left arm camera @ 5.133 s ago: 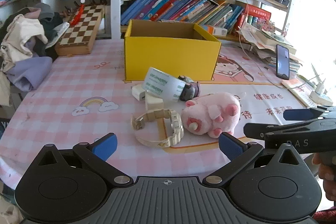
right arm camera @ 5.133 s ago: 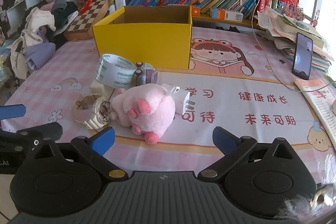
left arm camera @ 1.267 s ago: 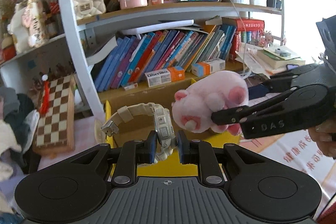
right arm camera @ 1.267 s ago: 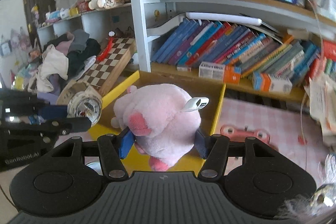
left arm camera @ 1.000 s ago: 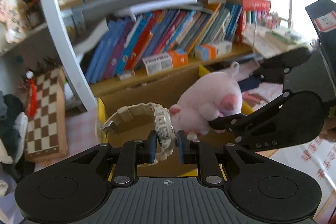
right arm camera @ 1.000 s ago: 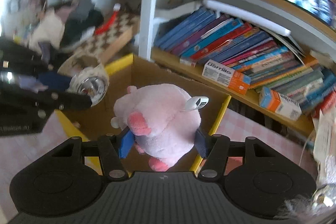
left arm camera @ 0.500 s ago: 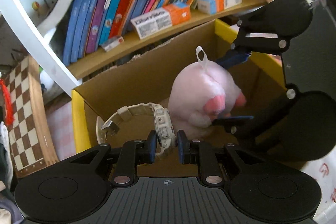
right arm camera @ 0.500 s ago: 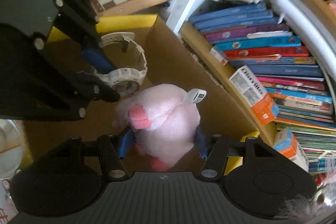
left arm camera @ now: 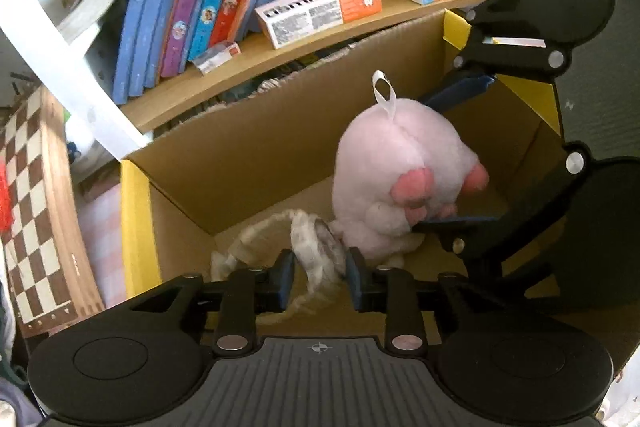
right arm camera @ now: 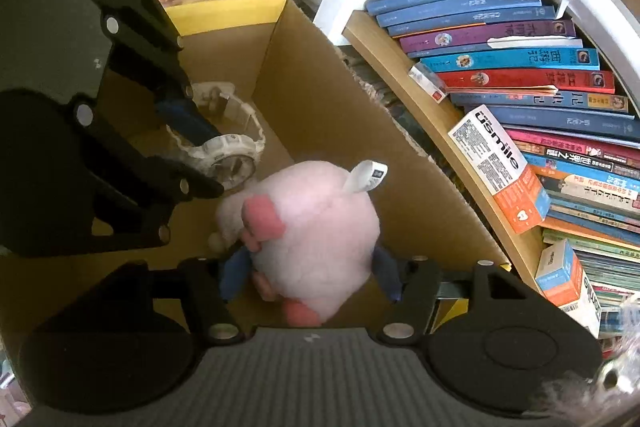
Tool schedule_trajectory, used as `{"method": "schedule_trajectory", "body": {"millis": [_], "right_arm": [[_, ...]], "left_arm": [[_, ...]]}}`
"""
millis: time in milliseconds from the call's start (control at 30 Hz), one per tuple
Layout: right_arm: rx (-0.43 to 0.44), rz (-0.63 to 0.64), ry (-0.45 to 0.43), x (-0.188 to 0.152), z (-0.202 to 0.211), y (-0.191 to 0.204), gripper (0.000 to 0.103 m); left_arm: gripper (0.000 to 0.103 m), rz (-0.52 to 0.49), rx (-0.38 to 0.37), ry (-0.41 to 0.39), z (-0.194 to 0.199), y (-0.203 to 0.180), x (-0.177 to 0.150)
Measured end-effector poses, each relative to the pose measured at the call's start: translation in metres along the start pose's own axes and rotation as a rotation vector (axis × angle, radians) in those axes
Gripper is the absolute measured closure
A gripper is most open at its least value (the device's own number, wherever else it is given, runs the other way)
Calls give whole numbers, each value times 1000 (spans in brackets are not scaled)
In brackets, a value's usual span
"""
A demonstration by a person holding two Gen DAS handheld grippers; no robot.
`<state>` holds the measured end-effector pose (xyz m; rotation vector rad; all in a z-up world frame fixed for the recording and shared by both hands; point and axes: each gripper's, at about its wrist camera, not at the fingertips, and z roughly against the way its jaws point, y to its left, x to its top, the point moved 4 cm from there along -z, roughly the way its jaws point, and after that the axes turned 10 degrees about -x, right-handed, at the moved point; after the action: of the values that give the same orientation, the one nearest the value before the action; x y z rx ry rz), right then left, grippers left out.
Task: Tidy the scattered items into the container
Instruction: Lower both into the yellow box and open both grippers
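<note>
Inside the box, the watch is being released by the opening left gripper, pads apart from it. The pig is loosened between the opening right gripper. A second ago both were clamped above the rim. Other items, unseen now, are judged left.

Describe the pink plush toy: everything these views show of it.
The pink plush toy is a round, soft, fuzzy animal with darker pink feet and a white hanging loop and tag on top. It sits inside the yellow cardboard box, between the opening jaws of the right gripper, beside the cream watch.
</note>
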<state>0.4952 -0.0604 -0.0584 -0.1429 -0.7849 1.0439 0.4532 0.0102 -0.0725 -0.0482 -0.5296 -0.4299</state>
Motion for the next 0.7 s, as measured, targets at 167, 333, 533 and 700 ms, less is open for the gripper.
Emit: {"method": "schedule_trajectory", "body": {"millis": [167,333,533,700], "right_arm": [[-20,-11,-21,0,7,-4,28],[-24,-62,-73,1,31,-14,25],[-30,-149,-129,-2,72,-24,24],[-45,-202,-171,-3,106,-20,24]], "left_arm": [[53,-13,25,-55,13,0,1],[45,-5,23,-137,42,-1,0],[44,-3,11,-241,85,-15,-11],[44,1,5,-323,117,-24,-20]]}}
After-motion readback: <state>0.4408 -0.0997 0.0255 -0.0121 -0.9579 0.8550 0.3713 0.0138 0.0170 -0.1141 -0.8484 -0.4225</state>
